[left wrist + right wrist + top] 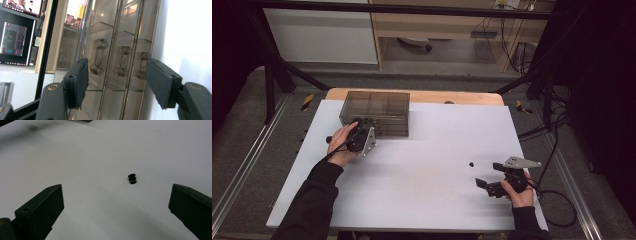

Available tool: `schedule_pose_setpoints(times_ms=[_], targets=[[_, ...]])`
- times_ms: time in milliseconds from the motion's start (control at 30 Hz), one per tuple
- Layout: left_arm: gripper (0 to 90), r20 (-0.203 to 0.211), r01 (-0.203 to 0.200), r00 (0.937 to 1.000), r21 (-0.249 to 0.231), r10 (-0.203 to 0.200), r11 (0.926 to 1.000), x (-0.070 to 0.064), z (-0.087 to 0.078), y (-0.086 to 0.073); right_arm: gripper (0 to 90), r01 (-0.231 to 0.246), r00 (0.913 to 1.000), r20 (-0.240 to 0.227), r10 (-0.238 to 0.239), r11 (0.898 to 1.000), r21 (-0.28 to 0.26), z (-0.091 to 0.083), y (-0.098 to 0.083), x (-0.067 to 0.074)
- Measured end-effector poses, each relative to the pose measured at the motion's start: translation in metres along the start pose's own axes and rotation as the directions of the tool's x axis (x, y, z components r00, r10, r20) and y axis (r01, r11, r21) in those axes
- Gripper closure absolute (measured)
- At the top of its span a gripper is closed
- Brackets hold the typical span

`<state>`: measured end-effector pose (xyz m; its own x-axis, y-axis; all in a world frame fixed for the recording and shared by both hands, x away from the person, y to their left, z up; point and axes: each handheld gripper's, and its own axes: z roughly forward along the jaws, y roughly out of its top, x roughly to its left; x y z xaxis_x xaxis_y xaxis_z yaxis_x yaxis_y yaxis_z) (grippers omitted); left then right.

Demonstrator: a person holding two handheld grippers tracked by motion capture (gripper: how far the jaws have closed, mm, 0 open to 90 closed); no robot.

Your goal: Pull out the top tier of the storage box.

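A smoky see-through drawer box stands at the back left of the white table. My left gripper is held right at its front, rolled on its side and open. In the left gripper view the open left gripper faces the drawer fronts, whose three knobbed handles lie just beyond the jaws, untouched. A small black piece lies on the table at the right. My right gripper stands open just behind it; the right gripper view has the piece ahead of the open right gripper.
A wooden strip of tabletop runs behind the white board. Black frame bars and cables flank the table. A wooden shelf stands farther back. A monitor appears in the left gripper view.
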<state>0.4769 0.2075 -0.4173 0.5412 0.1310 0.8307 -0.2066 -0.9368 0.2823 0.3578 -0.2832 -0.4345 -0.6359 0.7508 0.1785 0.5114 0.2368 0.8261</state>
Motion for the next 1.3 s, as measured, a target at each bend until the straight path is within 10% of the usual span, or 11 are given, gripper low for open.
schedule_pose_setpoints(times_ms=[1300], targets=[[61.2, -0.144, -0.139, 0.9794, 0.032, 0.142, 0.9898, -0.0099, 0.0012, 0.0016, 0.7, -0.001, 1.0000, -0.003, 0.001, 1.000, 0.001, -0.0001, 0.0002, -0.0001]])
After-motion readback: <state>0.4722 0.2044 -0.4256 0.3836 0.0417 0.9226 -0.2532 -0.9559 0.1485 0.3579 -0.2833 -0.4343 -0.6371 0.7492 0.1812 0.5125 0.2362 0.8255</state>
